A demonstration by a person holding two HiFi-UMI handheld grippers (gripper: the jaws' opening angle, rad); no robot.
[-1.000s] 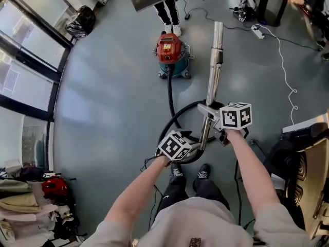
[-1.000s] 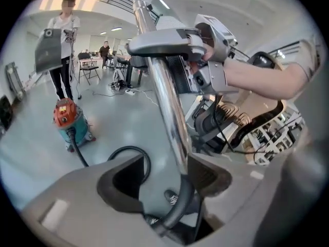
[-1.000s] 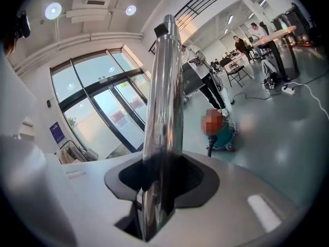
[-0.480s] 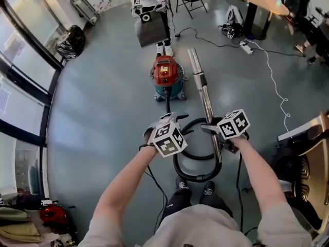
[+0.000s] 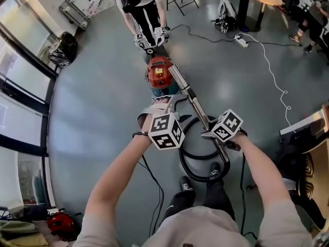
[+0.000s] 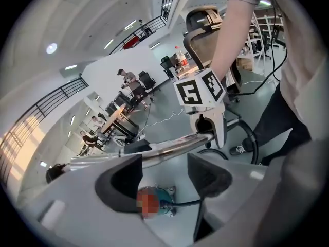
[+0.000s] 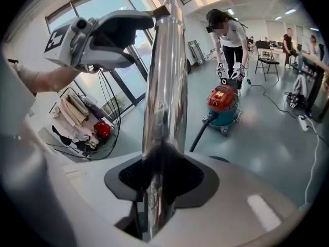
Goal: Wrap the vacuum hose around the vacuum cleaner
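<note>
A black vacuum hose (image 5: 183, 168) lies looped on the grey floor (image 5: 92, 102) by the wearer's shoes (image 5: 186, 183). Above it, the right gripper (image 5: 218, 139) clamps a shiny chrome wand tube (image 7: 164, 86). The left gripper (image 6: 162, 175) hangs beside the tube, jaws apart and empty. The tube slants toward the red-topped teal canister vacuum cleaner (image 5: 160, 74). Another person (image 5: 141, 6) stands just beyond.

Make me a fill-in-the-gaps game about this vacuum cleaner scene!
1. The right hand-held gripper is ____ (open/shut) on the shiny silver metal vacuum tube.
2. The left hand-held gripper is ____ (open/shut), with nothing between its jaws.
3. The round vacuum cleaner with the teal base has a ____ top.
4. The black vacuum hose lies looped on the grey ____.
Missing words: shut, open, red, floor.
</note>
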